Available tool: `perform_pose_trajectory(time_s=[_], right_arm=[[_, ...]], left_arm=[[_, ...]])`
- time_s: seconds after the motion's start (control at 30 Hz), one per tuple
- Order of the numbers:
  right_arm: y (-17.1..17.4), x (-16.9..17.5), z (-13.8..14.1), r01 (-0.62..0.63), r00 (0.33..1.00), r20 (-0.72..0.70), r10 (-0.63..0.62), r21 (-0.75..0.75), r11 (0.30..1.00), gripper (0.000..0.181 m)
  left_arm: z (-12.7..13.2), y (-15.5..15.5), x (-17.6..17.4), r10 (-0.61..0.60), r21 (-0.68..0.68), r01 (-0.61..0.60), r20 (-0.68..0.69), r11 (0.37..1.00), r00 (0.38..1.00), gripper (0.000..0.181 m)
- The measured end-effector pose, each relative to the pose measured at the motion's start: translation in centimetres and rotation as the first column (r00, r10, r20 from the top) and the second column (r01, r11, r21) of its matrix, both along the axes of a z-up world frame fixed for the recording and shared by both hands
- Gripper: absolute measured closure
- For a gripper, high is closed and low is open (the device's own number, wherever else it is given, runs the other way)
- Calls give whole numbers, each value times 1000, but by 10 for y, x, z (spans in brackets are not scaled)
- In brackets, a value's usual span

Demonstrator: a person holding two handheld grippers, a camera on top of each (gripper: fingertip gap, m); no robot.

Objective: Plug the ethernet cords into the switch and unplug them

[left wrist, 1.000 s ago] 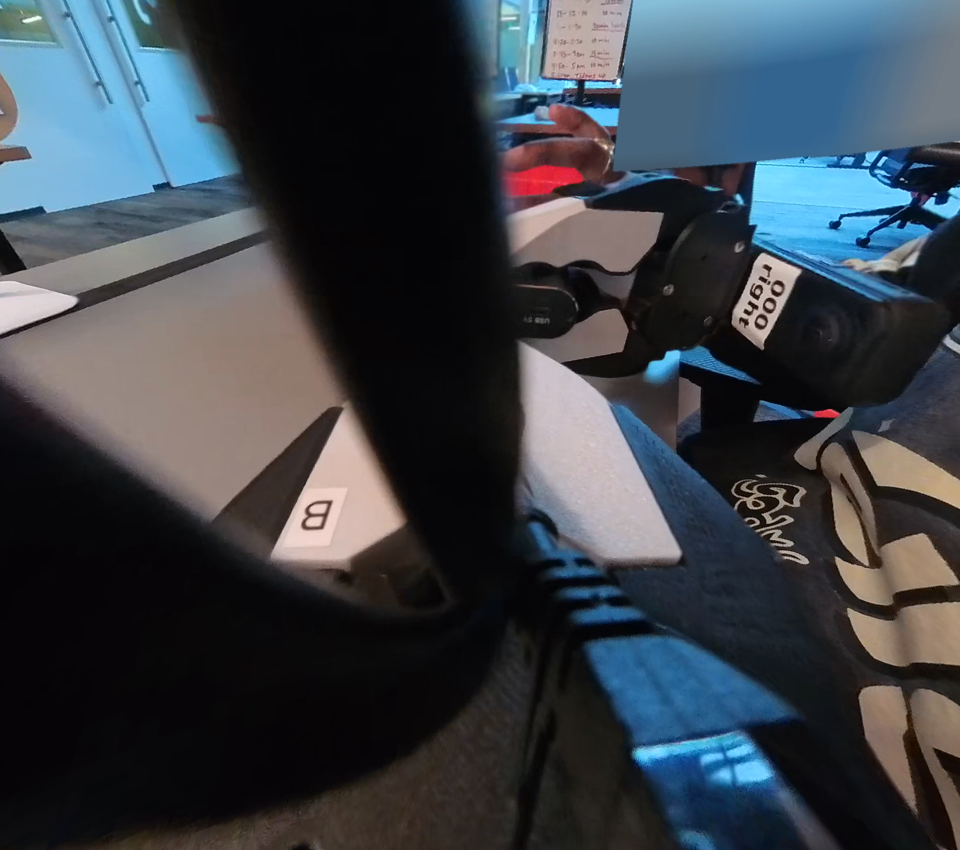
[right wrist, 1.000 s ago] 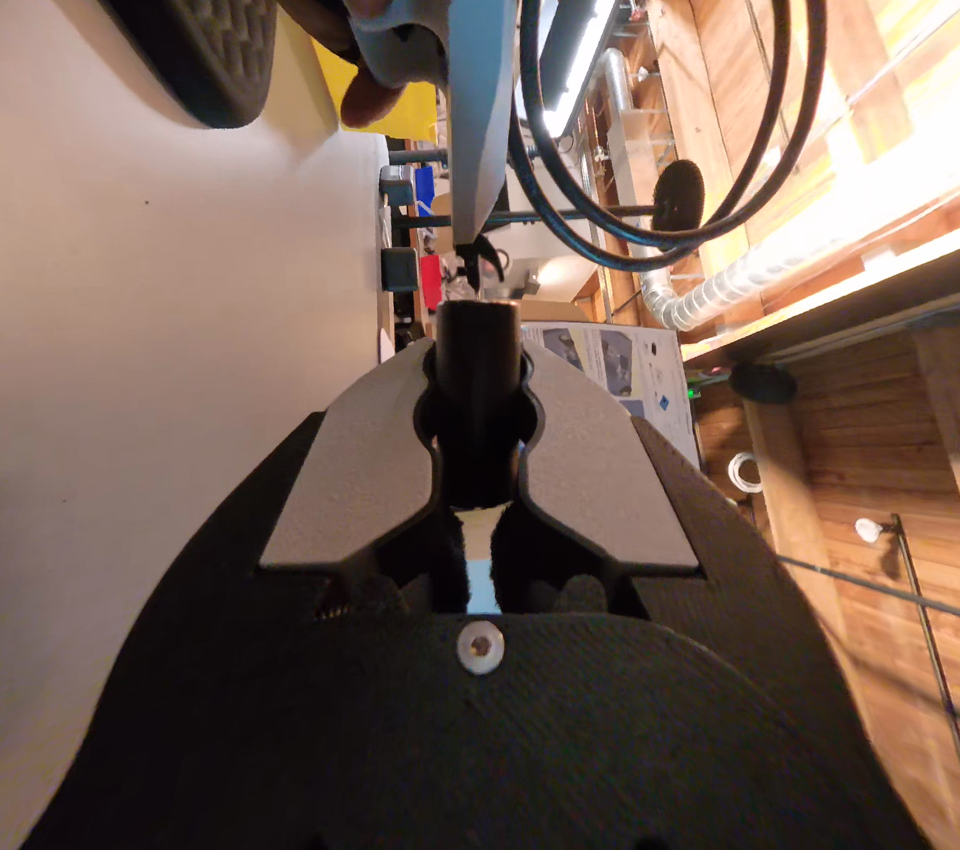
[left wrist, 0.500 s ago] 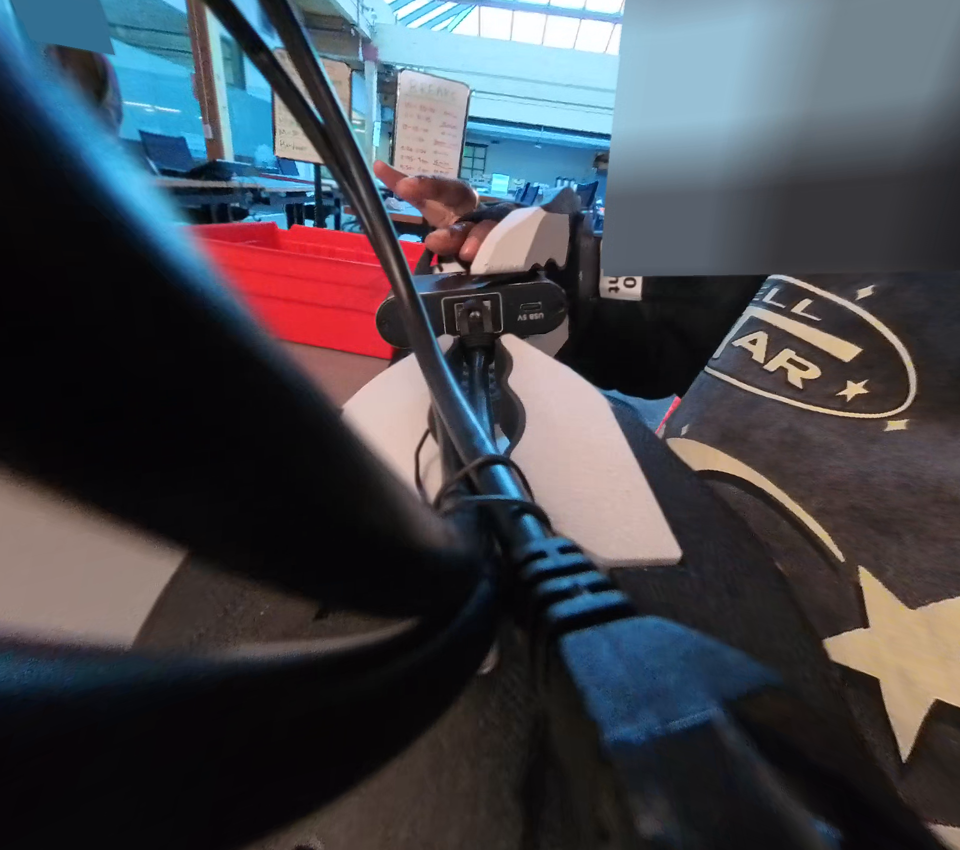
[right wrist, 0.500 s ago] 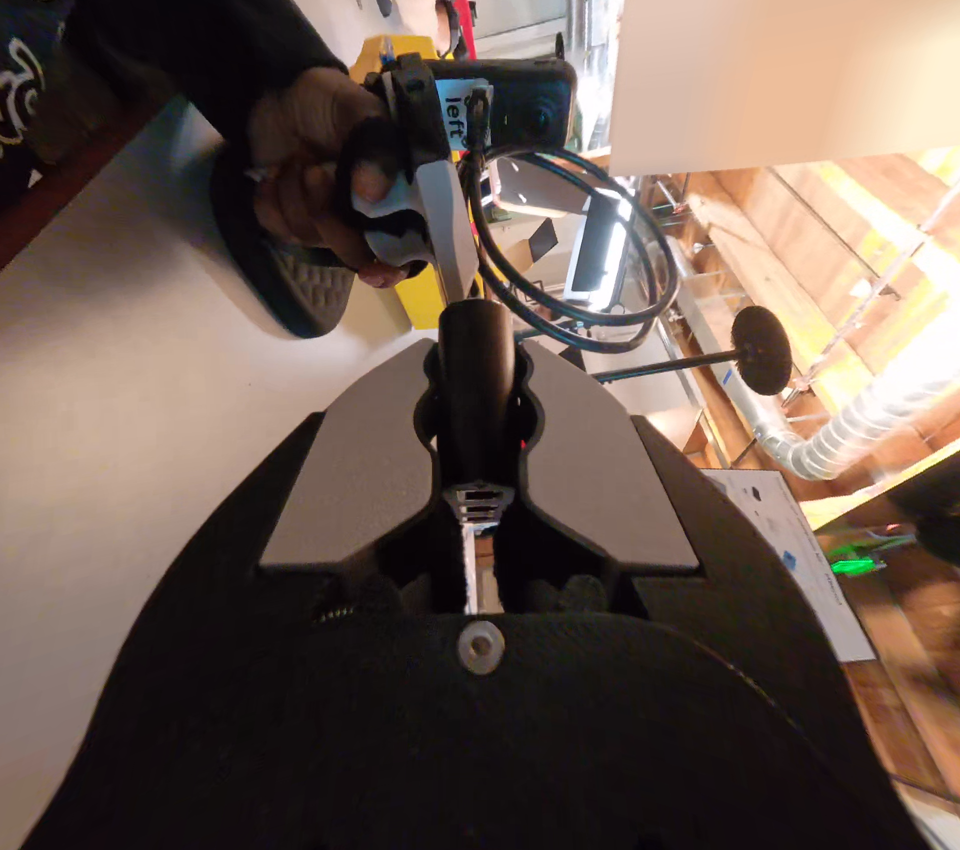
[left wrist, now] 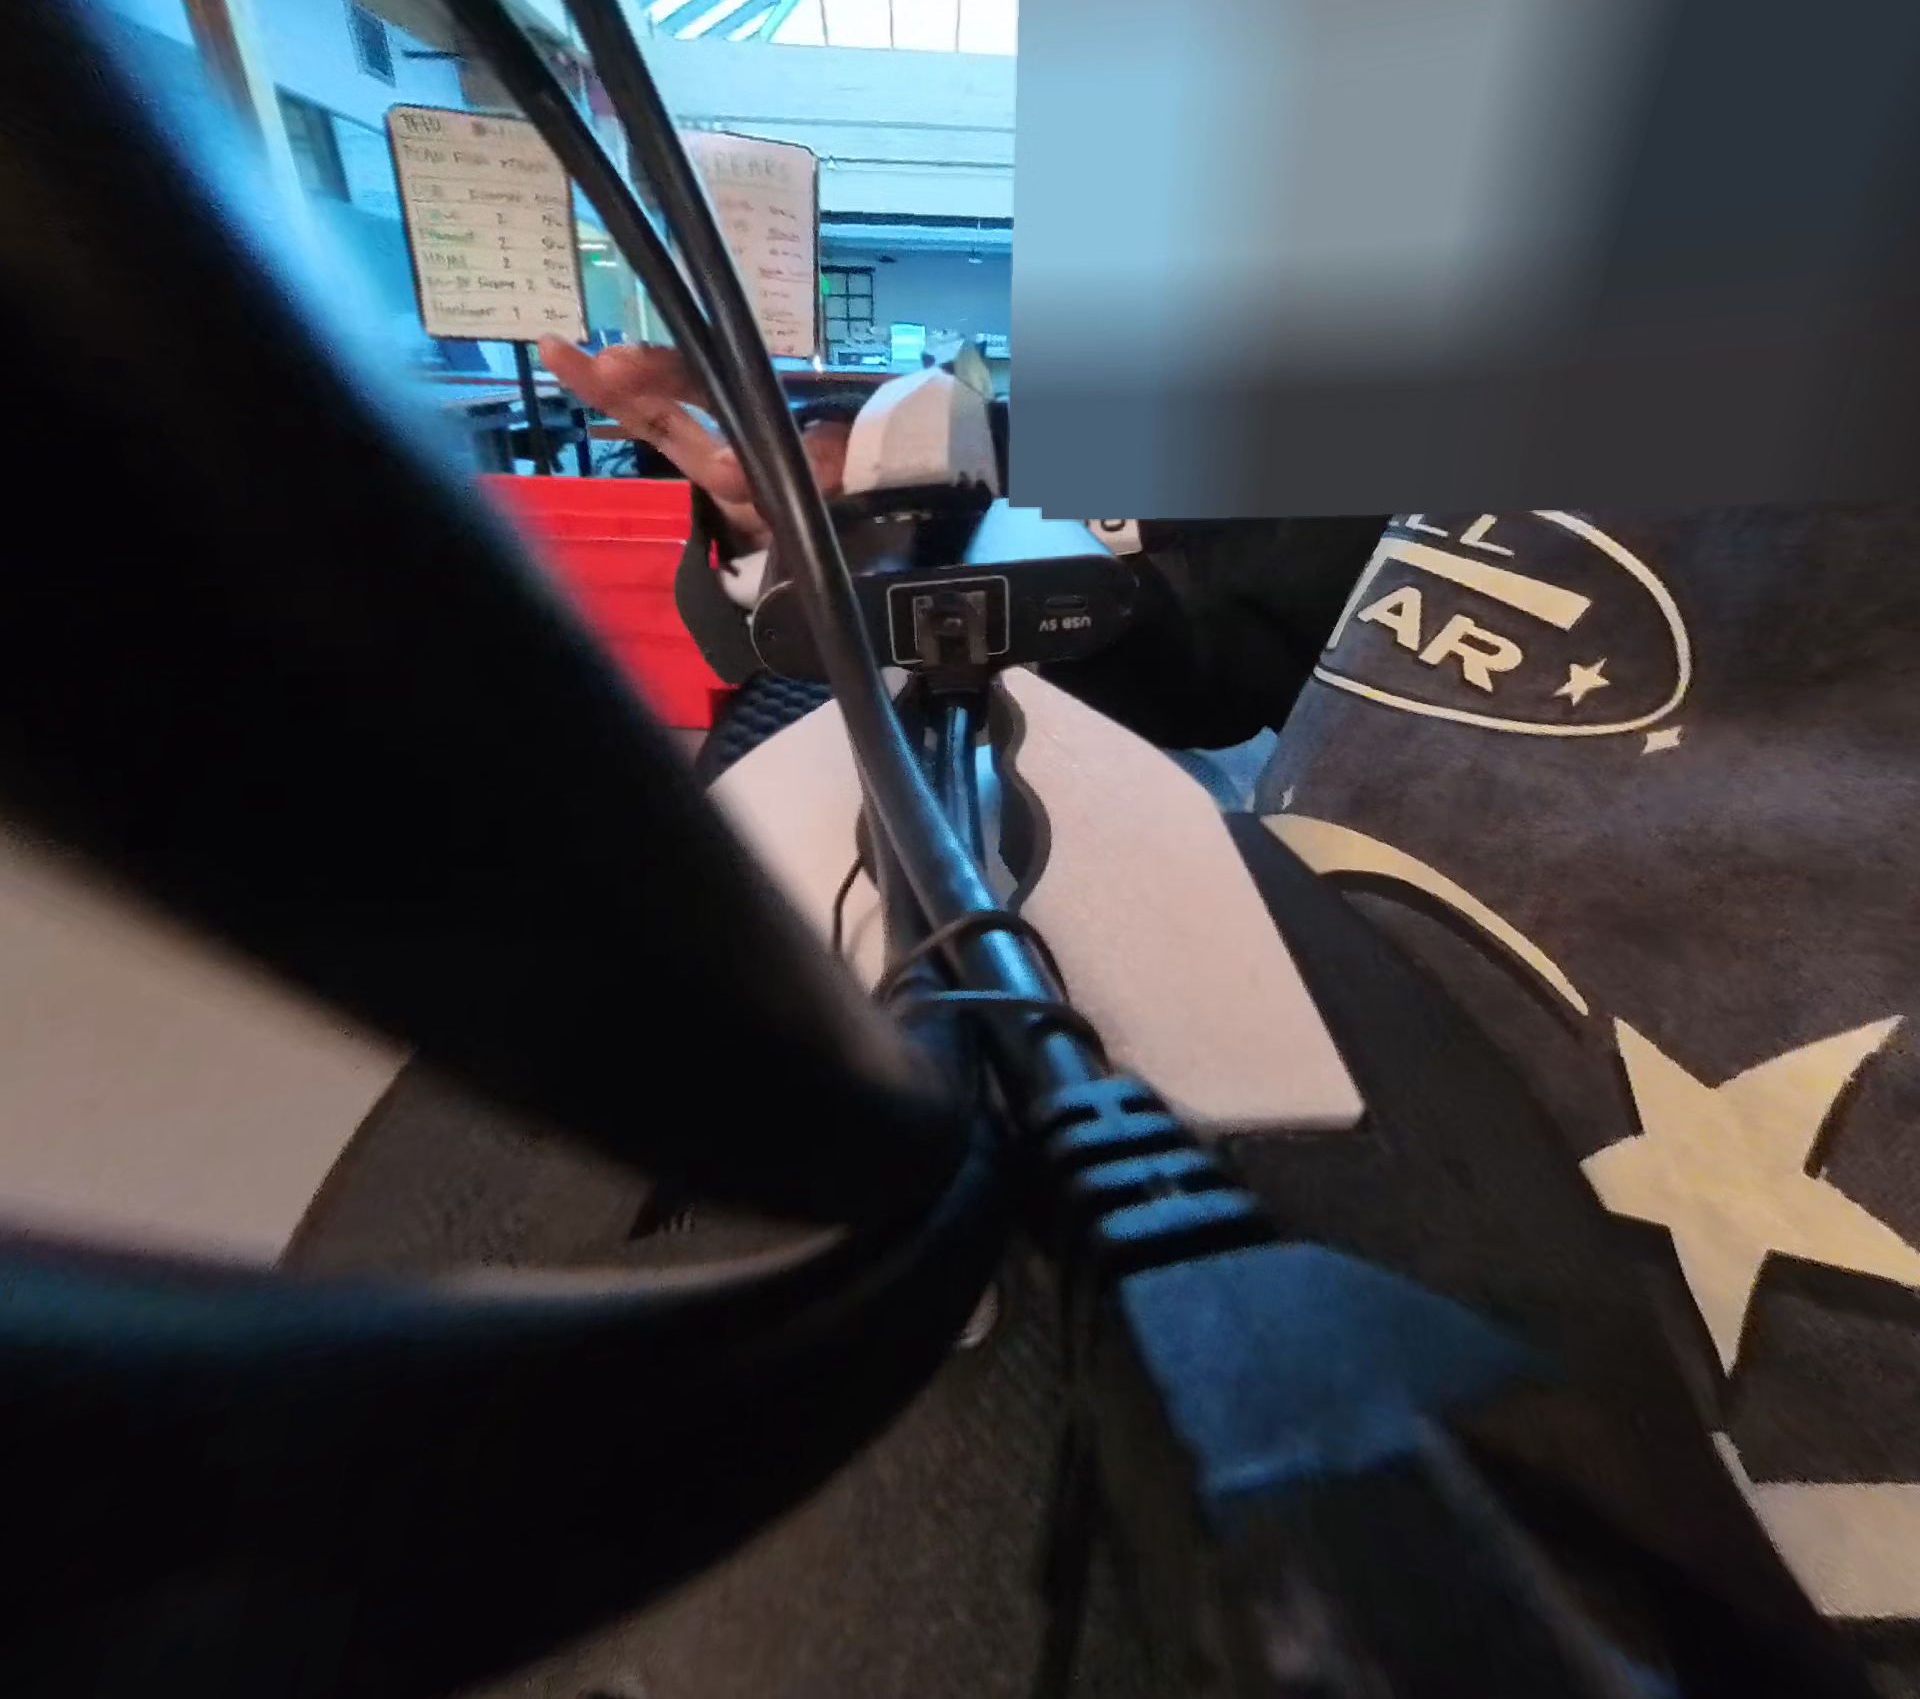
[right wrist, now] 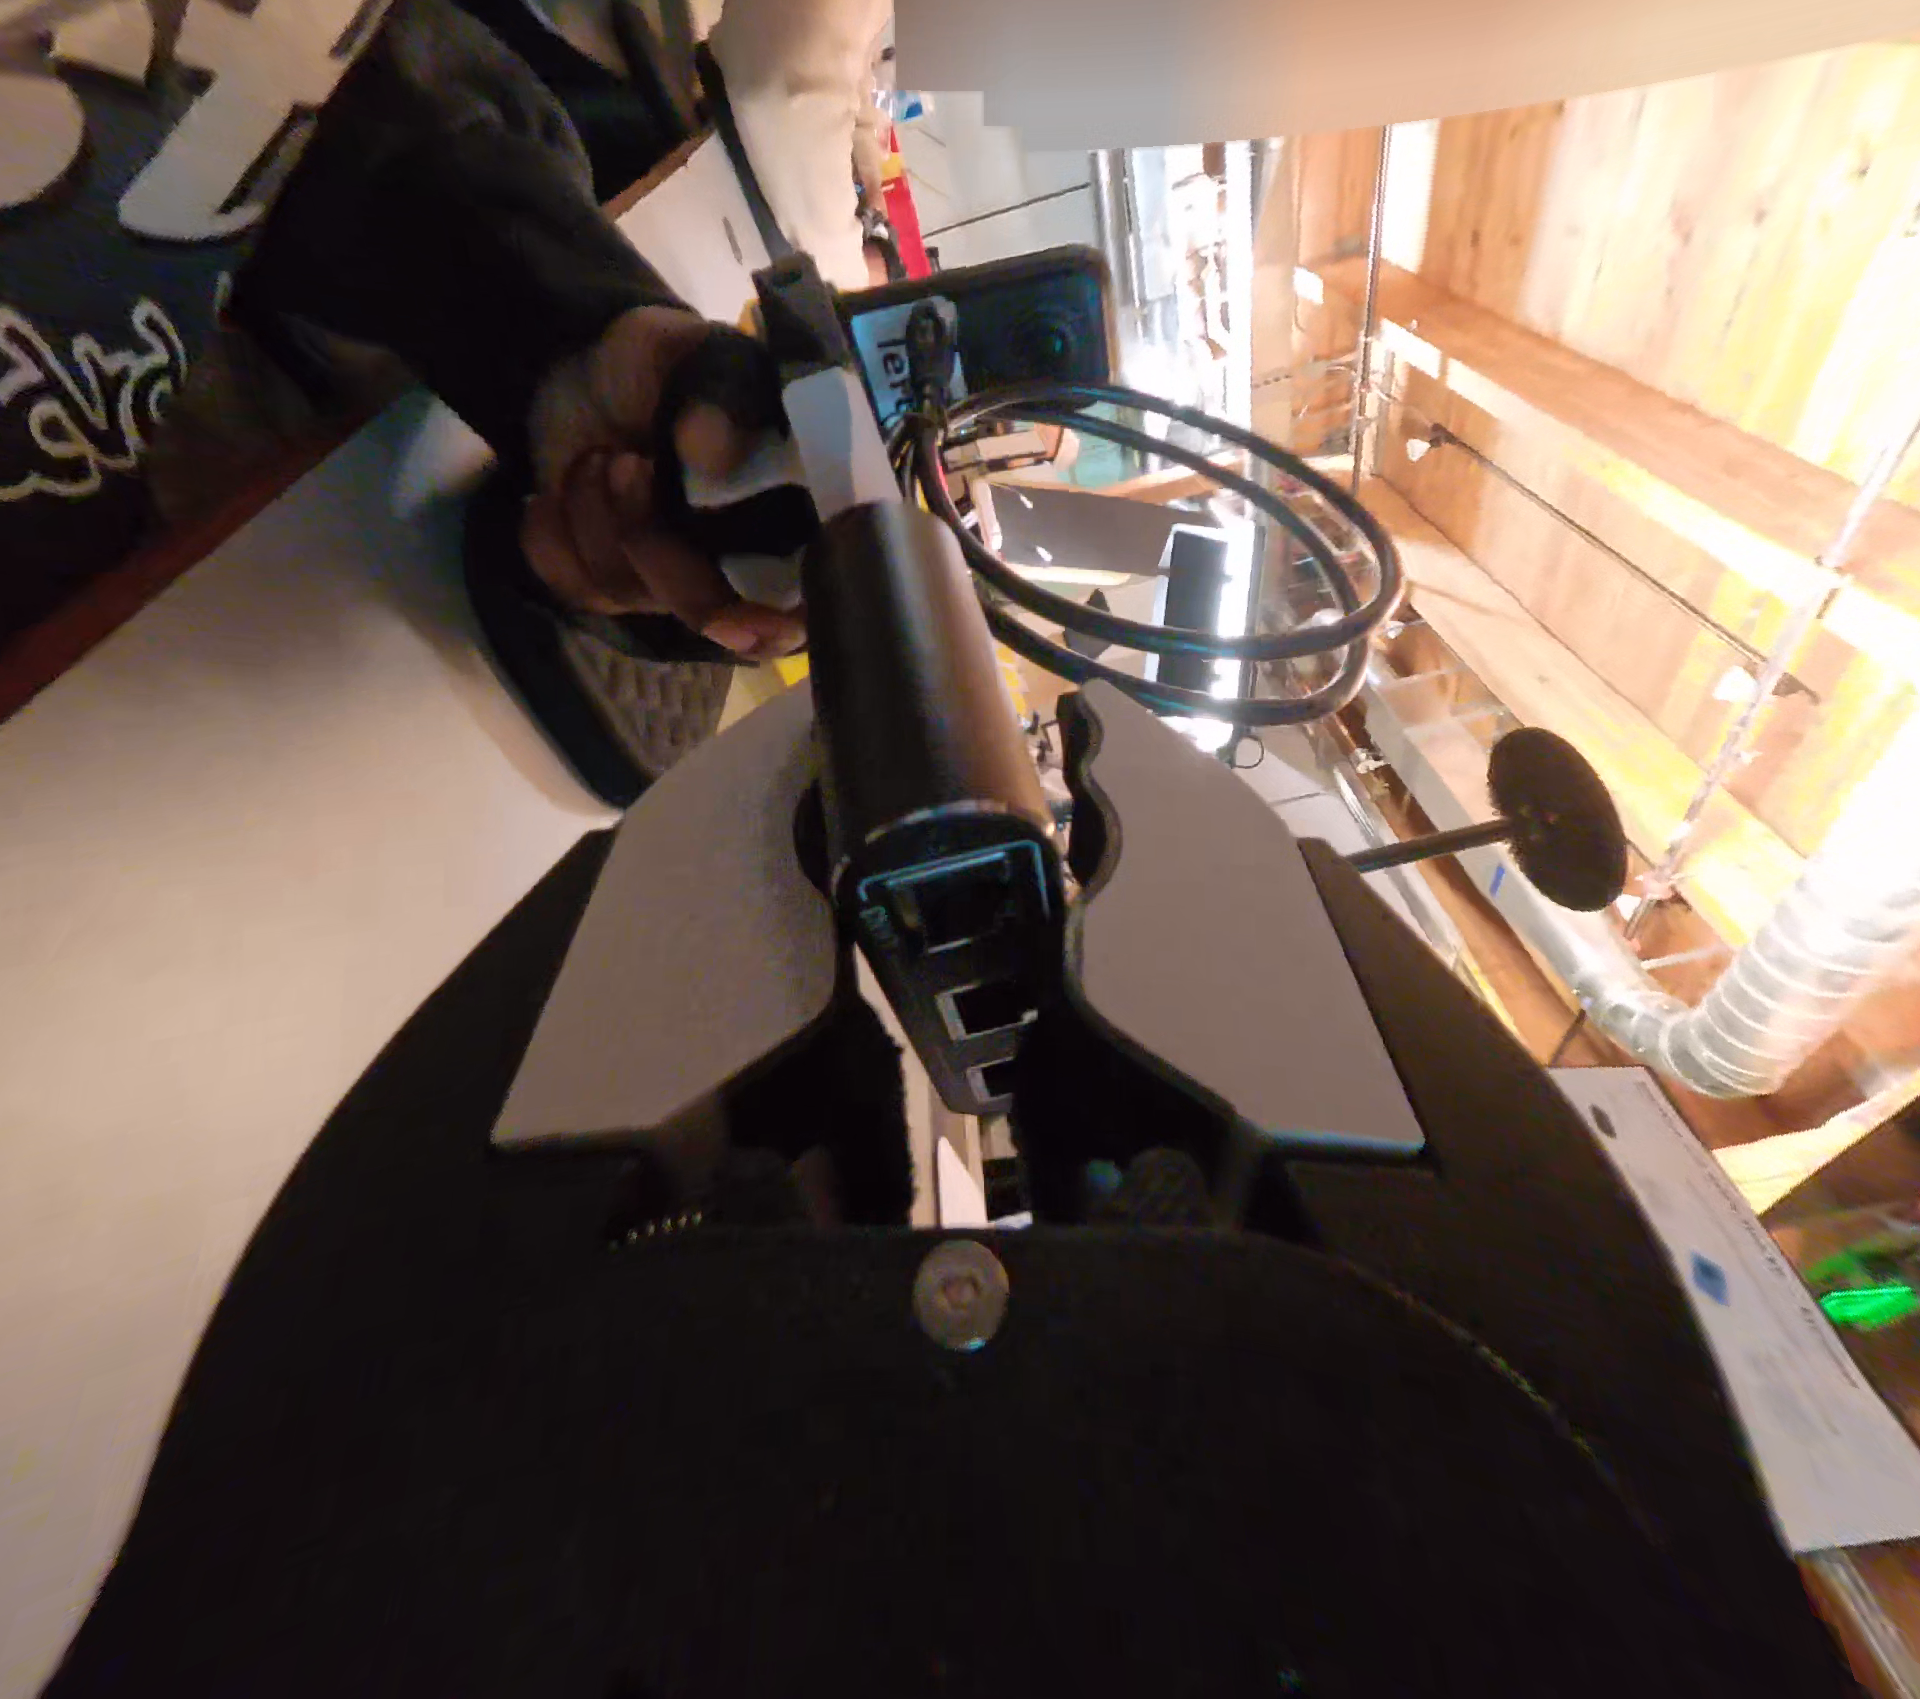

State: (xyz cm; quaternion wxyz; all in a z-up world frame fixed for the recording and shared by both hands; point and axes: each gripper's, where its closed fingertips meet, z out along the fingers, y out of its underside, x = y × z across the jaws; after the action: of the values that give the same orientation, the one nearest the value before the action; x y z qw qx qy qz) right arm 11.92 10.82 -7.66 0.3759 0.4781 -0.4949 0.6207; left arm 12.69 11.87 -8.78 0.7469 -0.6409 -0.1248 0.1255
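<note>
The black switch point(left wrist: 935, 615) faces me in the left wrist view, with a black ethernet plug point(left wrist: 948, 626) in its port. My left gripper point(left wrist: 961, 714) is shut on that cord point(left wrist: 956, 776) just behind the plug. In the right wrist view the switch point(right wrist: 914, 693) lies tilted between the spread fingers point(right wrist: 1226, 901) of my right gripper point(right wrist: 940, 714), with a gap on its right side. Its empty ports point(right wrist: 961, 906) face the camera. The left gripper also shows in the right wrist view point(right wrist: 831, 444), with the cord's loops point(right wrist: 1247, 569) beside it.
A thick black cable point(left wrist: 416, 714) hangs close to the left camera and hides much of the view. Red bins point(left wrist: 603, 548) and whiteboards point(left wrist: 488, 236) stand behind. A white table point(right wrist: 260, 766) and a person's dark printed shirt point(left wrist: 1558, 818) are close by. My two grippers' fingertips are within a few centimetres of each other.
My right jaws have opened and the switch has tilted between them, no longer clamped. My left gripper stays shut on the cord plugged into the switch.
</note>
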Motion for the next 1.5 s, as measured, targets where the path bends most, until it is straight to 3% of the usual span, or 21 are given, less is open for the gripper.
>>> perform_pose_trajectory(time_s=[0.1,0.23,0.7,0.87,0.97,1.03,1.1,1.17,1.23,1.3,1.37,1.4,1.43,1.47,1.5], right_arm=[[-1,-9,-5,72,997,2,-73,53,996,144],[2,-6,-9,32,998,47,-37,94,995,144],[2,-11,-22,74,994,69,-85,146,987,145],[0,-17,-12,85,964,243,-105,93,992,142],[3,-25,0,80,925,367,-93,49,996,128],[5,-35,-1,164,937,303,-176,65,984,127],[4,-42,-6,293,946,124,-298,60,954,131],[-1,-47,-14,410,912,-45,-407,56,911,138],[-7,-51,-21,481,872,-122,-473,44,876,157],[-10,-56,-16,496,868,-33,-495,31,868,157],[-8,-63,-4,458,863,225,-453,30,888,157],[-6,-70,5,440,818,401,-412,25,898,157],[-5,-76,13,397,729,599,-331,24,918,157],[-4,-77,20,309,582,789,-197,10,951,157],[-3,-76,28,193,382,923,-43,-35,980,157]], left_arm=[[-3,-1,-8,45,-8,-44,38,999,998,169],[-7,3,-6,8,-13,-7,65,1000,998,169],[-19,7,-13,17,-52,-9,157,999,987,169],[-8,3,-13,-12,51,2,189,999,982,169],[-6,-10,-24,47,88,-74,272,993,961,169],[-10,-20,-33,133,42,-152,295,988,946,169],[-14,-26,-41,225,-15,-231,301,973,927,170],[-17,-27,-45,279,-58,-274,296,960,913,170],[-16,-23,-47,303,-73,-295,285,953,909,170],[-10,-26,-49,353,-79,-344,218,935,910,167],[7,-24,-41,325,-17,-326,127,945,937,148],[17,-28,-39,335,39,-340,92,940,938,138],[24,-34,-40,366,92,-371,67,924,928,131],[28,-42,-43,398,137,-402,58,905,915,128],[29,-47,-46,420,170,-427,76,888,904,127]])
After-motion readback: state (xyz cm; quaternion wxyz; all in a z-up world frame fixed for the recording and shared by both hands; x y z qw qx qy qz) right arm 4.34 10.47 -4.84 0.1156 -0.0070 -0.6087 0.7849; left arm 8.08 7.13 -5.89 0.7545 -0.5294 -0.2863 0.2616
